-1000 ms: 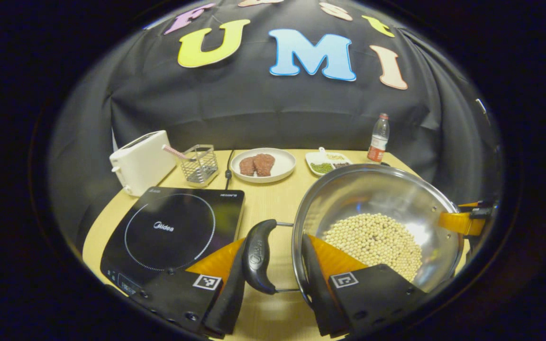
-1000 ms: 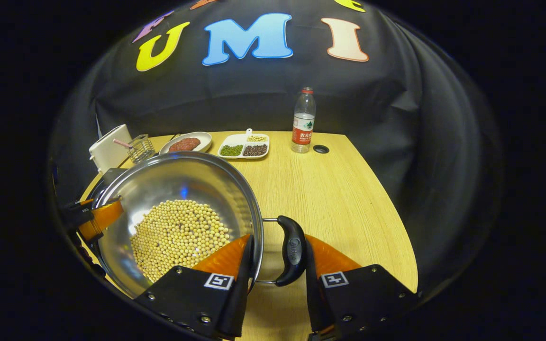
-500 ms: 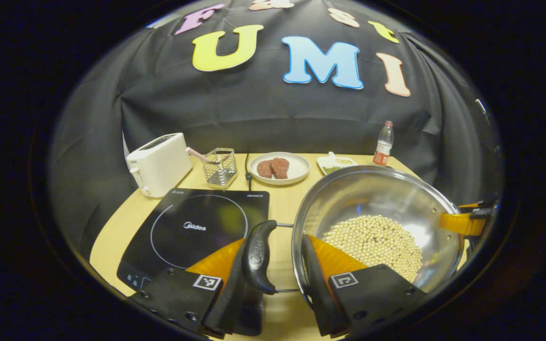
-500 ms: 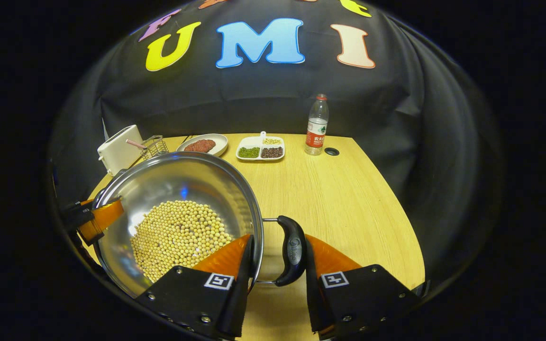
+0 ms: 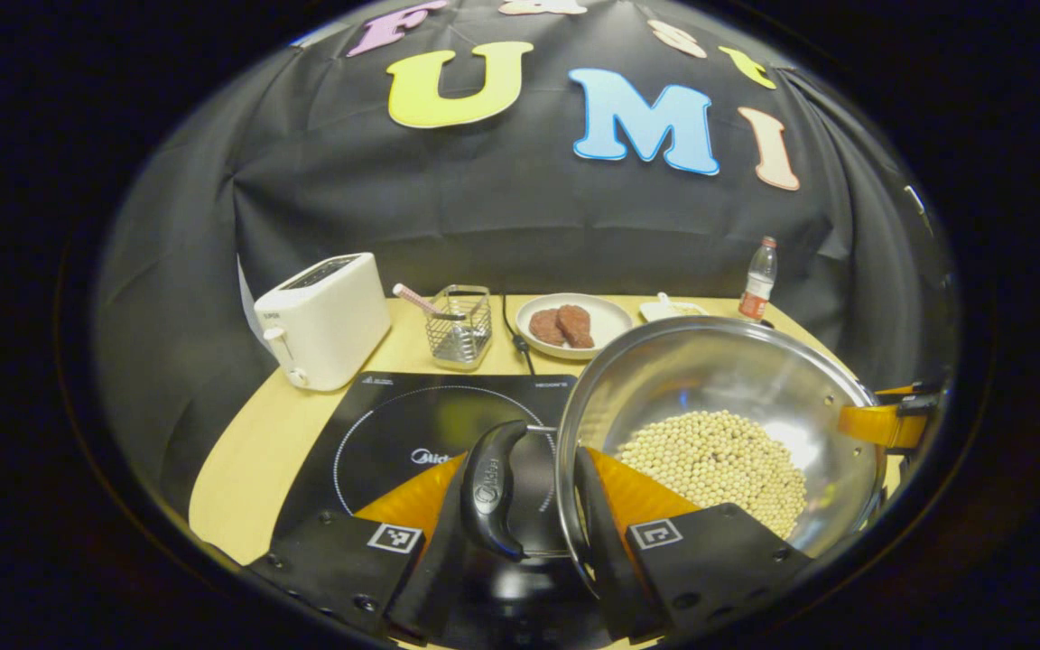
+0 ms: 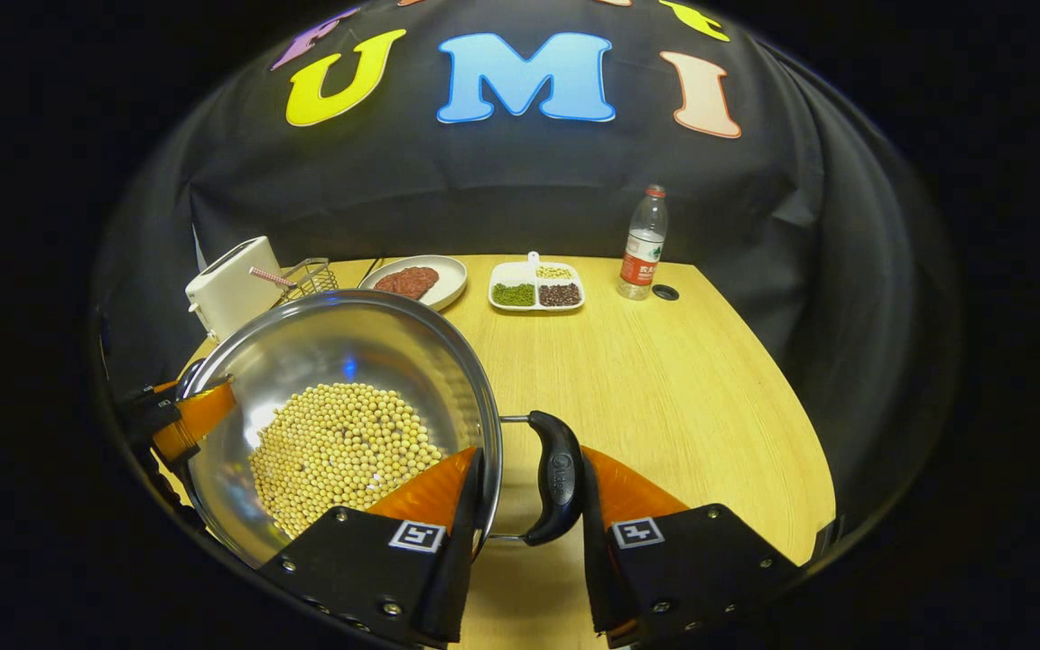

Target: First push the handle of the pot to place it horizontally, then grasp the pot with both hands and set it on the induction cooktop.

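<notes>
A steel pot [image 5: 719, 379] holding soybeans [image 5: 710, 456] hangs between both grippers. My left gripper [image 5: 524, 469] is shut on it: one finger presses the outside of the black side handle [image 5: 488, 487], the other the inside of the pot wall. The black induction cooktop [image 5: 394, 424] lies under that handle and the pot's left edge. In the right gripper view, my right gripper [image 6: 529, 460] is shut the same way on the pot [image 6: 339, 348] at its opposite handle [image 6: 559, 474]. Each gripper also shows across the pot, the right gripper [image 5: 881, 422] and the left gripper [image 6: 190, 415].
Behind the cooktop stand a white toaster [image 5: 321, 316], a wire basket [image 5: 459, 323] and a plate of meat [image 5: 570, 323], with a cable [image 5: 515, 334] between. A divided dish [image 6: 536, 287], a water bottle [image 6: 644, 244] and a table hole [image 6: 664, 292] sit at the back right.
Both grippers have carried the pot to the left. The cooktop, earlier left of the pot's handle, now lies under it. Neither grip has changed.
</notes>
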`<state>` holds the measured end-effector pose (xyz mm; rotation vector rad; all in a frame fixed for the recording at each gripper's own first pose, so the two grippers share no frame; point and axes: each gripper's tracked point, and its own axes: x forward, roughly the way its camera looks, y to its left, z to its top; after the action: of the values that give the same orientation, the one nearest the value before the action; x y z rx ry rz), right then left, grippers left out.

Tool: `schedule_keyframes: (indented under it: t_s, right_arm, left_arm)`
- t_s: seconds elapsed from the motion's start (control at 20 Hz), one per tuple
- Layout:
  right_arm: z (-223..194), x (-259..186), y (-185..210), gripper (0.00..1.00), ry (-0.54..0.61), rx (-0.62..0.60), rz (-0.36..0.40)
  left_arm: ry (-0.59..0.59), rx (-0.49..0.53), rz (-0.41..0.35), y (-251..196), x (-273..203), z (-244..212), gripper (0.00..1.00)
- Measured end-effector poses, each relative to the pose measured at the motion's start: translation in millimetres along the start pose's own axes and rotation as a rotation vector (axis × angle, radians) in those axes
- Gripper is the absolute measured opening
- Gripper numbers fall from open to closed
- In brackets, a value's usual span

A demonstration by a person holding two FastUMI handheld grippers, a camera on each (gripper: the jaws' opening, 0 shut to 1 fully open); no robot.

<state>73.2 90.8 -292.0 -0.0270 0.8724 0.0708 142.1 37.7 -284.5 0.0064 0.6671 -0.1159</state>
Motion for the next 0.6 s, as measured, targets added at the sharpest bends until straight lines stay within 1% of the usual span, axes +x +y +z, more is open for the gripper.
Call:
schedule_keyframes:
  t_s: [0.05, 0.1, 0.3, 0.35, 0.4, 0.45, 0.5, 0.6]
  right_arm:
    - [1.3, 1.7, 7.4, 0.52, 0.003, -0.001, -0.002]
    - [1.8, 3.0, 15.0, 0.53, 0.003, 0.001, -0.005]
    - [5.4, 12.2, 40.8, 0.52, 0.012, 0.009, -0.017]
    - [4.1, 12.8, 47.3, 0.52, 0.014, 0.012, -0.020]
    - [3.8, 13.8, 53.5, 0.52, 0.019, 0.014, -0.022]
    - [5.3, 15.4, 60.2, 0.53, 0.022, 0.014, -0.024]
    - [7.9, 17.9, 67.4, 0.52, 0.023, 0.013, -0.024]
    - [12.1, 21.3, 81.5, 0.52, 0.025, 0.007, -0.024]
  left_arm:
    - [0.001, -0.001, -0.002, 6.6, 3.3, 0.9, 0.69]
    - [0.001, -0.002, -0.004, 15.3, 6.3, 0.3, 0.65]
    - [0.007, 0.006, -0.015, 41.5, 21.8, 0.6, 0.65]
    - [0.009, 0.008, -0.017, 48.1, 25.6, 1.9, 0.69]
    - [0.011, 0.009, -0.019, 55.8, 27.4, 0.9, 0.65]
    - [0.015, 0.010, -0.020, 62.9, 31.1, 0.3, 0.65]
    - [0.014, 0.009, -0.020, 70.0, 33.1, 0.7, 0.69]
    - [0.014, 0.004, -0.018, 84.7, 39.6, 1.4, 0.69]
